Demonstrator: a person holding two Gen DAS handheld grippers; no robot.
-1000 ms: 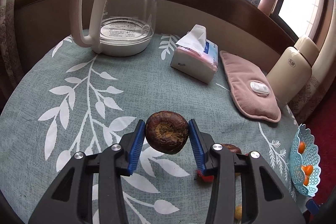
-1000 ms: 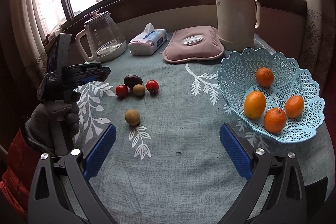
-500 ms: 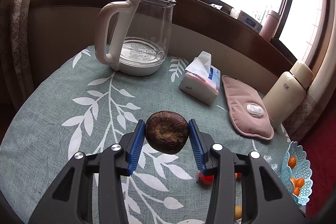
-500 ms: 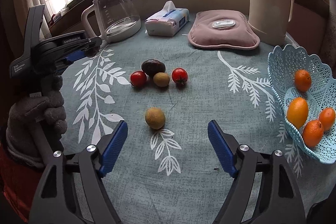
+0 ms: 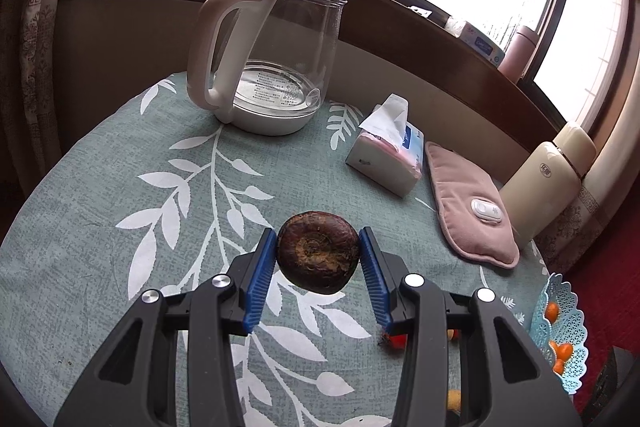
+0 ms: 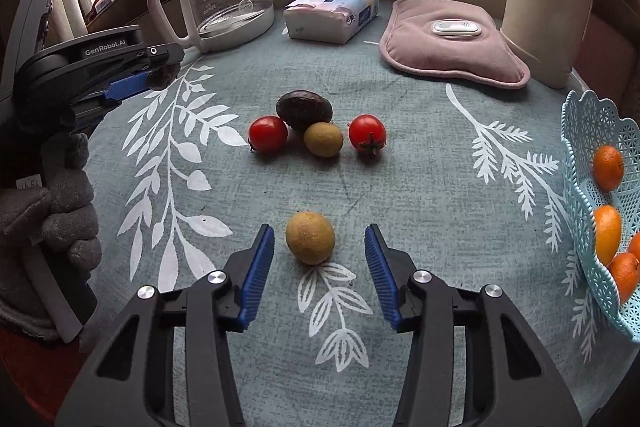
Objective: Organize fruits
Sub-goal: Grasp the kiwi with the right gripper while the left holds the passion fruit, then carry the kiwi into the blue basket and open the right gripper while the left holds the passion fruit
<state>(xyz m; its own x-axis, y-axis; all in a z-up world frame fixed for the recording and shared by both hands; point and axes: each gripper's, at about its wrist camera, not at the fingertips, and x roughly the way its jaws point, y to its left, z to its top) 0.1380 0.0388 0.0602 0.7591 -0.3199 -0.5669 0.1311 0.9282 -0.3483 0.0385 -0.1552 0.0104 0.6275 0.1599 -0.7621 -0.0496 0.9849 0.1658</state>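
Left gripper (image 5: 318, 259) raised off the table surface, blue pads (image 5: 259, 281) pressed against both sides of a dark brown fruit (image 5: 317, 257). Grey-gloved left hand (image 6: 60, 203) wraps its handle. Right gripper (image 6: 319, 269) low, jaws spread wide, nothing between the pads touching them.

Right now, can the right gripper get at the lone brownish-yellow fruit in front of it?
Probably yes: the right gripper is open with the lone fruit just ahead between its fingers, nothing between them.
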